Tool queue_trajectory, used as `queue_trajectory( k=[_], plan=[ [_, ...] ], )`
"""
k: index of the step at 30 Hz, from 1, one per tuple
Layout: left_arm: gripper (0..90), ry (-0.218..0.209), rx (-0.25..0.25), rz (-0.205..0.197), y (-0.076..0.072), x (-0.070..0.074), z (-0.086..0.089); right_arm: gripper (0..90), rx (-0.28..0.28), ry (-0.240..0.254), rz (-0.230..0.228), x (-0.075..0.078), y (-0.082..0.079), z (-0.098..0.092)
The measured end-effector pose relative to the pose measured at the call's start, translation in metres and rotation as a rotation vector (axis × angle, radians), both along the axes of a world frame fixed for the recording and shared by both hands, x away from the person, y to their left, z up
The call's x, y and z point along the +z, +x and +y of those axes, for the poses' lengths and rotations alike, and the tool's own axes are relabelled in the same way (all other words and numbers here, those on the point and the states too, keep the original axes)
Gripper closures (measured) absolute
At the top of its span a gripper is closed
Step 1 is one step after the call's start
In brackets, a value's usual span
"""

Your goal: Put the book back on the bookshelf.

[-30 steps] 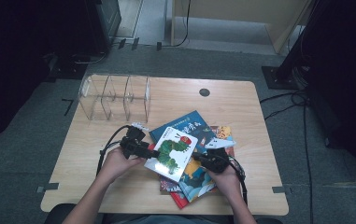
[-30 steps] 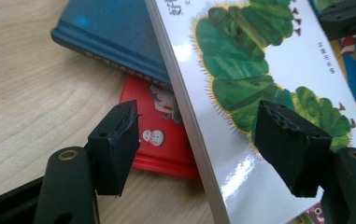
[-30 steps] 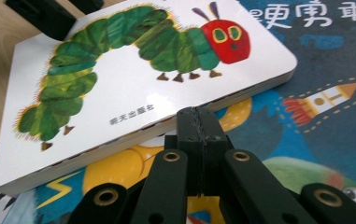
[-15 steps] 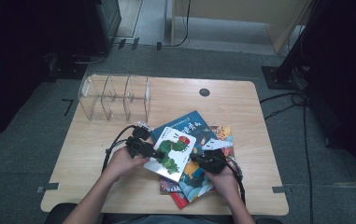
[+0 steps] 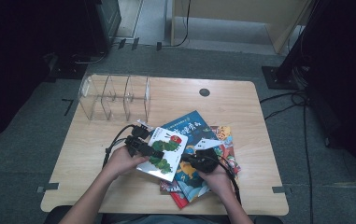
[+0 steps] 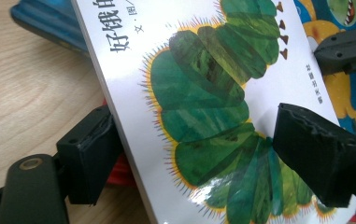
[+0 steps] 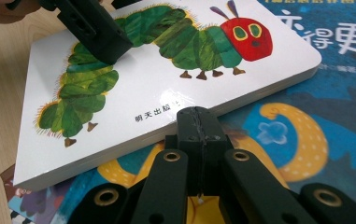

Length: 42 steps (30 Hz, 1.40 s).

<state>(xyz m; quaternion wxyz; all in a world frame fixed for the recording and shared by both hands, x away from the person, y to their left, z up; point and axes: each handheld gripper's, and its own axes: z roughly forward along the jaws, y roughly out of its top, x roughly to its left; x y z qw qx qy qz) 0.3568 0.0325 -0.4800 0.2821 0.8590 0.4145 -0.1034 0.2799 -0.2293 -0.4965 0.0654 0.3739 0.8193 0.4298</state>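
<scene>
A white board book with a green caterpillar (image 5: 165, 148) (image 6: 203, 93) (image 7: 166, 60) lies tilted on top of a pile of picture books. My left gripper (image 5: 146, 149) (image 6: 194, 123) is at its left edge. Its jaws have just been opening, and the book's edge sits between them. One jaw is under the edge and the other finger (image 7: 96, 32) lies over the cover. My right gripper (image 5: 190, 159) (image 7: 198, 116) is shut, with its tip against the book's right edge, just under it. Each gripper is held by a hand.
A blue picture book (image 5: 189, 127) (image 7: 334, 93) and other colourful books (image 5: 222, 140) lie under the white one. A clear divided rack (image 5: 115, 95) stands at the back left of the wooden table (image 5: 241, 107). Cables trail from both grippers.
The left gripper has edged right onto the white book's left edge and its jaws stand wider. The right gripper and the pile of books have stayed put.
</scene>
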Motion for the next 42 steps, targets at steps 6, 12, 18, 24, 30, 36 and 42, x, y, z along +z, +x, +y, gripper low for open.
queue_trajectory(
  k=[6, 12, 18, 24, 30, 36, 42],
  plan=[
    [17.2, 0.015, -0.008, 0.021, 0.005, 0.001, 0.001, 90.0, -0.004, -0.009, -0.006, 0.000, 0.000, 0.006],
    [22.4, 0.027, 0.024, 0.075, 0.010, 0.005, 0.002, 90.0, -0.003, -0.018, -0.018, 0.000, 0.000, 0.008],
    [33.4, 0.024, 0.018, 0.045, 0.006, 0.023, 0.007, 90.0, -0.013, -0.037, -0.037, 0.001, -0.002, 0.010],
    [50.4, -0.048, -0.048, 0.069, 0.001, 0.051, -0.007, 90.0, -0.021, -0.042, -0.044, 0.001, -0.002, 0.013],
    [57.4, -0.025, -0.058, 0.089, 0.004, 0.061, -0.016, 89.4, -0.023, -0.037, -0.042, 0.001, -0.002, 0.013],
    [66.5, -0.002, -0.061, 0.099, 0.007, 0.071, -0.022, 86.4, -0.012, -0.031, -0.036, 0.001, -0.001, 0.017],
    [72.0, 0.040, -0.084, 0.094, 0.013, 0.077, -0.026, 69.3, 0.010, -0.005, -0.056, 0.002, 0.003, 0.022]
  ],
)
